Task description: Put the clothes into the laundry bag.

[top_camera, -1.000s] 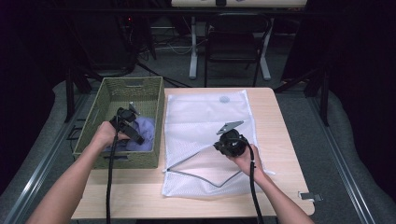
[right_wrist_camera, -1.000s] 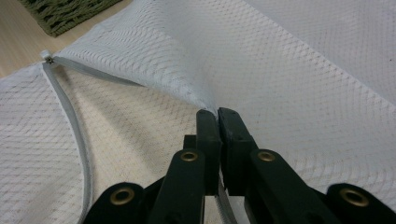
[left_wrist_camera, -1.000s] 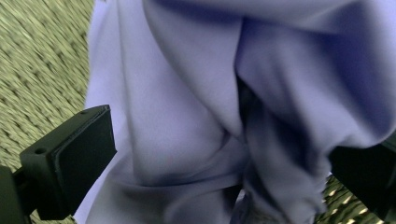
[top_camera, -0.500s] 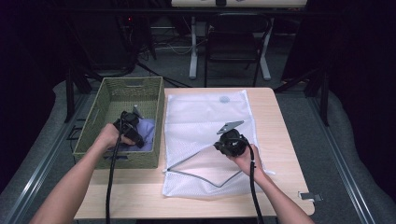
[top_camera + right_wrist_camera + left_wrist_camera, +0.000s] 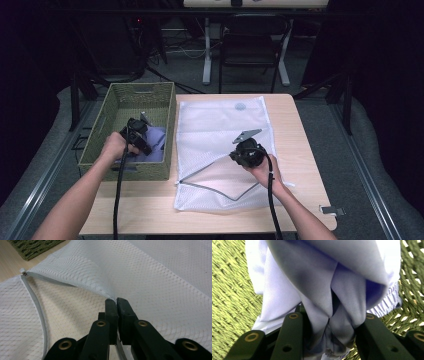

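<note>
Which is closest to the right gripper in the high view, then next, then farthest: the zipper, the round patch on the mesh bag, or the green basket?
From the right gripper:
1. Zipper, just below and left, along the mesh bag's open edge.
2. Round patch, up at the bag's far end.
3. Green basket, across the table on the left.

Lavender garment (image 5: 317, 282), white mesh bag (image 5: 155, 277)

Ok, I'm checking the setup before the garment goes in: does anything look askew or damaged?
Nothing stands out. The mesh bag lies flat, its top layer pinched up by the right gripper; the left gripper holds the lavender garment inside the basket.
</note>
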`<act>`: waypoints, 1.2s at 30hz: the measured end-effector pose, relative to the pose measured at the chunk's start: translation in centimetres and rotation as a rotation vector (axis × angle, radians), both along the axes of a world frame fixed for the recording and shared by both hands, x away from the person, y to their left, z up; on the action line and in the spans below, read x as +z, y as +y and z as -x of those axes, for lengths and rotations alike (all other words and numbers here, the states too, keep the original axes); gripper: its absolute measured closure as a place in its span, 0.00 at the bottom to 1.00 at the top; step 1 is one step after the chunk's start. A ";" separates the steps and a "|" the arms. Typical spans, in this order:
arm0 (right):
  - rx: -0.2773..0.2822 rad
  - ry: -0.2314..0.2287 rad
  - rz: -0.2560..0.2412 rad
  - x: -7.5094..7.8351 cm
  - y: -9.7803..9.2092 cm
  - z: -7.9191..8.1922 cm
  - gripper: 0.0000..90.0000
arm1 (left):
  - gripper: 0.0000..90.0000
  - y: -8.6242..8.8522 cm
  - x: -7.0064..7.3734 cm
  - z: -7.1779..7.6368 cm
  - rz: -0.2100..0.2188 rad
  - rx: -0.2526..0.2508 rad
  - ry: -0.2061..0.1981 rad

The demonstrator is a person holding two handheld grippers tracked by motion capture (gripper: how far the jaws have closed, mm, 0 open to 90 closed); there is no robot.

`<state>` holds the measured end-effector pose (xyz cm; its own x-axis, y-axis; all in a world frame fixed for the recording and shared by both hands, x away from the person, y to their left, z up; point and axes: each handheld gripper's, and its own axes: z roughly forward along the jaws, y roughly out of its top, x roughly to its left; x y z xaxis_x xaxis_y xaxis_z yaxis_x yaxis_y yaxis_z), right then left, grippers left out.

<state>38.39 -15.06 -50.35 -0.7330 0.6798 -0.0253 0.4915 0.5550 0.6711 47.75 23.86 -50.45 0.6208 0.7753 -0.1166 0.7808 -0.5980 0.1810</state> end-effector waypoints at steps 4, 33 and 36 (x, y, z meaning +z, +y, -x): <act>0.002 -0.004 0.001 0.0 0.0 0.0 0.97 | 0.79 0.4 0.7 0.3 0.015 0.000 -0.017; 0.000 0.002 0.005 0.0 0.0 0.0 0.97 | 0.81 2.6 6.5 1.8 0.027 0.009 -0.130; 0.001 -0.001 0.005 0.0 0.0 0.0 0.97 | 0.81 2.8 7.1 1.8 0.026 0.014 -0.150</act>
